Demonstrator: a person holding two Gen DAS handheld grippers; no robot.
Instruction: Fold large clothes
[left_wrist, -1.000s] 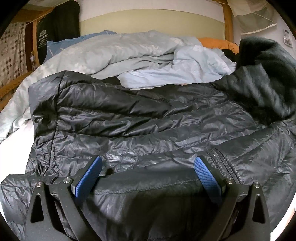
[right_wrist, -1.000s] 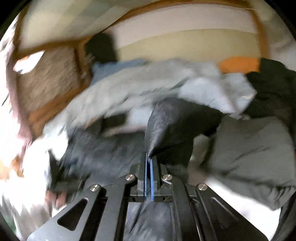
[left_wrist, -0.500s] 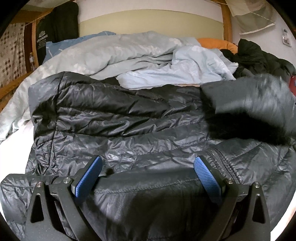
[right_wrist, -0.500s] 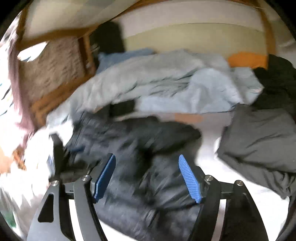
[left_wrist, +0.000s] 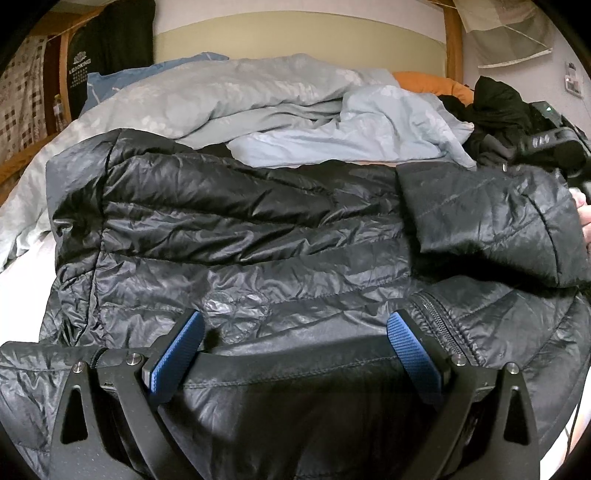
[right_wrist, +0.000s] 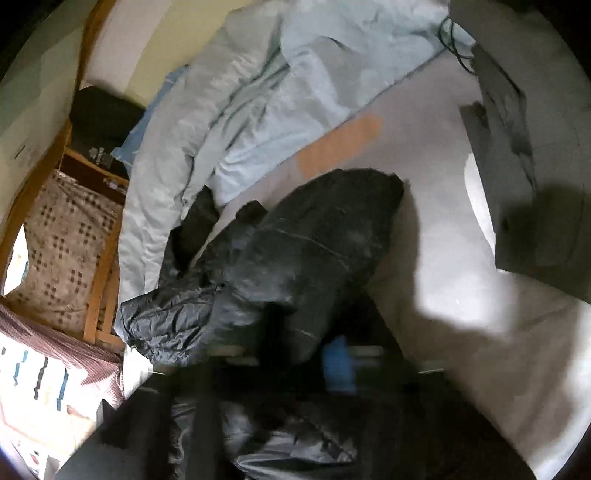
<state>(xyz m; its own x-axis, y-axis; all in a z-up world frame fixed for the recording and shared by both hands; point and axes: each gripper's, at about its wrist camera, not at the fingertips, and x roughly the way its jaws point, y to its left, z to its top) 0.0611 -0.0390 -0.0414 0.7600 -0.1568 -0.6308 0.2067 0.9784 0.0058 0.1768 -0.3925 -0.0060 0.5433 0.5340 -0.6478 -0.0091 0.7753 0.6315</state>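
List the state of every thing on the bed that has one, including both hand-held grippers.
Black puffer jacket: spread flat, one sleeve folded across it, zipper closed.
Duvet: rumpled, bunched behind.
Left hand-held gripper: open, over the jacket's hem.
Right hand-held gripper: blurred, shut.

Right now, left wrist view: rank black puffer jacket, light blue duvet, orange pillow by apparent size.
1. black puffer jacket, nearest the camera, so its lead is partly nearness
2. light blue duvet
3. orange pillow, mostly hidden
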